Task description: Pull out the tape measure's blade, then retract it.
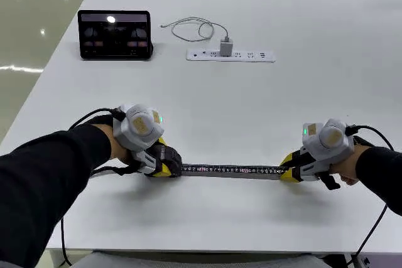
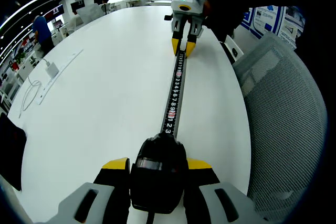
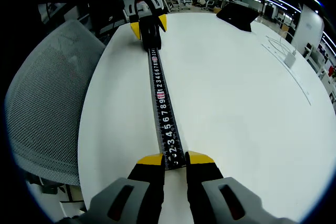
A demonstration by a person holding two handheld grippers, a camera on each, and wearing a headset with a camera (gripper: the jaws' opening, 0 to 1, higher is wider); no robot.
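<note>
While drawn out, blade (image 1: pixel 232 169) lies flat.
Case (image 2: pixel 158 177) sits between left gripper (image 2: pixel 157 163) jaws; right gripper (image 3: pixel 175 158) jaws pinch tip (numerals up).

From above the near edge of the table (image 1: pixel 264 98), the head view looks down across most of the top to its far edge. The left gripper view sits low behind the tape measure's case (image 2: pixel 157 174), facing along the near edge toward the right gripper (image 2: pixel 182 51). The right gripper view faces the opposite way toward the left gripper (image 3: pixel 148 29), low over the blade (image 3: pixel 163 108). All three share that blade.
</note>
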